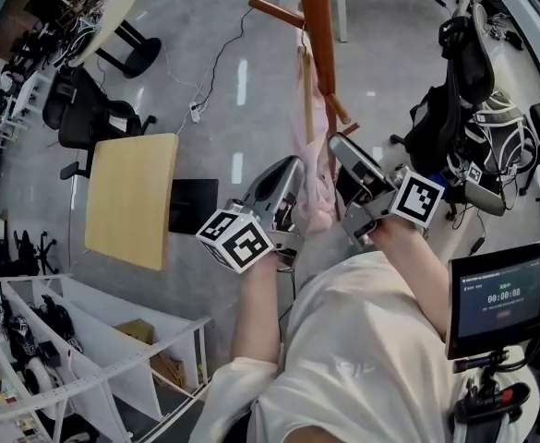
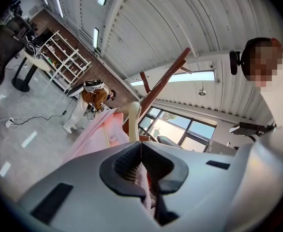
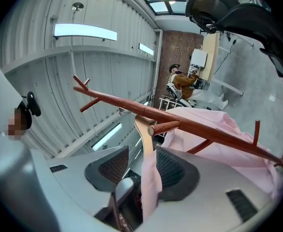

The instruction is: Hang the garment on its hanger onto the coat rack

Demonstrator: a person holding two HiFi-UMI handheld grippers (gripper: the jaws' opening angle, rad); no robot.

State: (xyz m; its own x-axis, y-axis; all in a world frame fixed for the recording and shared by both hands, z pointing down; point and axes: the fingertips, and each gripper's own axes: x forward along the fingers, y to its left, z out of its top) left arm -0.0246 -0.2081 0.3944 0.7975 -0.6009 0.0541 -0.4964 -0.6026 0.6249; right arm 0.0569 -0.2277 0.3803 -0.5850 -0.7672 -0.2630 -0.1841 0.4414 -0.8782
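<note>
The left gripper (image 2: 140,151) has its fingers pressed together on a fold of the light pink fabric garment (image 2: 95,132). The right gripper (image 3: 143,167) has its fingers spread, with cloth hanging loose between them. The garment drapes from its pale wooden hanger (image 3: 143,132), up at a peg of the reddish-brown wooden coat rack (image 3: 204,128). Hanging seems almost done, though I cannot tell whether the hook is seated. The next move calls for settling it, then releasing.

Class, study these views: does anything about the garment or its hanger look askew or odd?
Yes. The pink garment is bunched into a narrow, crumpled strip instead of draping flat from its hanger. The left gripper is shut on a fold of it.
</note>
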